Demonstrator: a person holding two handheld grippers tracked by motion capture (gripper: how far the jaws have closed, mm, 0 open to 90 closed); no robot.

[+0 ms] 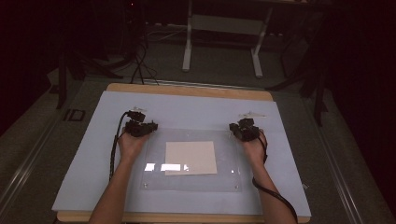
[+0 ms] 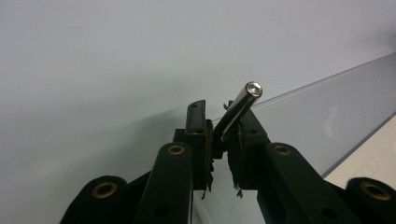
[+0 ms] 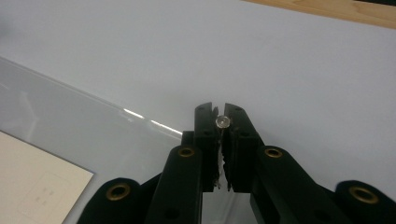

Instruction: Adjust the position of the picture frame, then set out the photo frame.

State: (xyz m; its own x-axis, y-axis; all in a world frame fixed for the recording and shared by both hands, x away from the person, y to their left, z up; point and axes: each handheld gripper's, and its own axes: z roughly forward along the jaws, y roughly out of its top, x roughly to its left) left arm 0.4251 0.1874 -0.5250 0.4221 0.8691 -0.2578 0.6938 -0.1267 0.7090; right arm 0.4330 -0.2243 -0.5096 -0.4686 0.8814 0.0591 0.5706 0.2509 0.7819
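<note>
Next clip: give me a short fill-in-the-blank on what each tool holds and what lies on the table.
1. The left tool grips a metal ____ that sticks out at a slant.
2. The right tool is shut on a pin seen ____-on.
3. The beige sheet lies under a ____ plate.

Missing words: pin; end; clear

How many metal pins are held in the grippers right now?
2: one metal pin tilted between the left gripper jaws, another pin end-on in the right gripper.

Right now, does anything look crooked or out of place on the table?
Yes: the metal pin in the left gripper sits tilted across its jaws, while the right gripper holds its pin straight.
</note>
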